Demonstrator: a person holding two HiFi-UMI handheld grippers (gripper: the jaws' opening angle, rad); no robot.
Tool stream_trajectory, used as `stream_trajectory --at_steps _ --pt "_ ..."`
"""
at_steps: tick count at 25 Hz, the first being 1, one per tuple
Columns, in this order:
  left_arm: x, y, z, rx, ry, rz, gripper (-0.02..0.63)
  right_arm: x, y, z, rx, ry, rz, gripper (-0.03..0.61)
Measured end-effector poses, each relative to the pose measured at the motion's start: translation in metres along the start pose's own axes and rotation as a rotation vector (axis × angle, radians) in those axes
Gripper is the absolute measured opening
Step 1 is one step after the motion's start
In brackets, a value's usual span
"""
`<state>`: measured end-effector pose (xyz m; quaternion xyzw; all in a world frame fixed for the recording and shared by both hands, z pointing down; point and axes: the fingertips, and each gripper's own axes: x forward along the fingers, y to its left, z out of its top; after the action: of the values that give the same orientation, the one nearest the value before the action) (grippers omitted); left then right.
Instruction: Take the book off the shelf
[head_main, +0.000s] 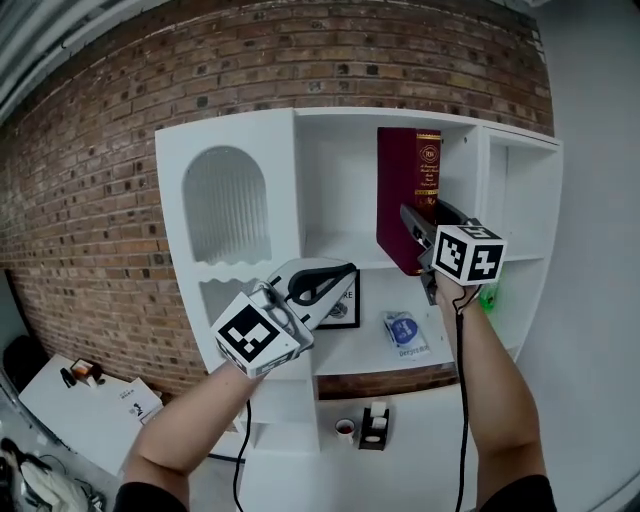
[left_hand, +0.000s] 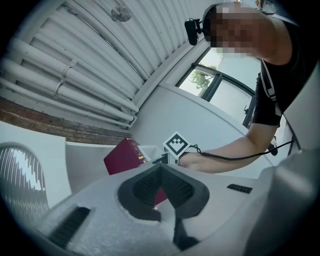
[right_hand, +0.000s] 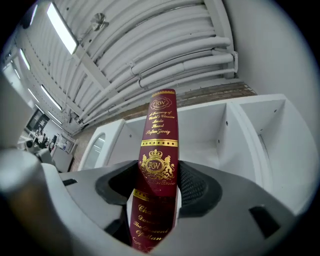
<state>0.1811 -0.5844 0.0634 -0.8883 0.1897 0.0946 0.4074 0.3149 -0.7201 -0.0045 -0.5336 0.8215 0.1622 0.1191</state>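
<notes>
The right gripper held its jaws clamped on the maroon book — upright on the white shelf — while the left gripper hovered below, jaws together, empty.

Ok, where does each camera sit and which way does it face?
Head view: on the person's head, facing forward and down at the shelf; shows both forearms, left gripper, right gripper.
Left gripper view: on the left gripper, facing up over its jaws to the ceiling; shows the right arm and chest.
Right gripper view: on the right gripper, facing up along its jaws, which clamp the book; no body shows.
All three share the book.
</notes>
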Motion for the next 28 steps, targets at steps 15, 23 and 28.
stream_trajectory --at_steps 15,23,28 --pt "-0.058 -0.058 0.02 -0.146 0.025 0.019 0.008 -0.129 0.092 0.029 0.002 -0.117 0.139 0.242" --pt "-0.138 -0.086 0.07 -0.186 0.036 -0.013 0.008 -0.197 0.175 0.03 0.02 -0.105 0.116 0.242" --pt "-0.193 -0.113 0.087 -0.217 0.056 -0.044 0.008 -0.228 0.224 0.002 0.075 -0.042 0.084 0.242"
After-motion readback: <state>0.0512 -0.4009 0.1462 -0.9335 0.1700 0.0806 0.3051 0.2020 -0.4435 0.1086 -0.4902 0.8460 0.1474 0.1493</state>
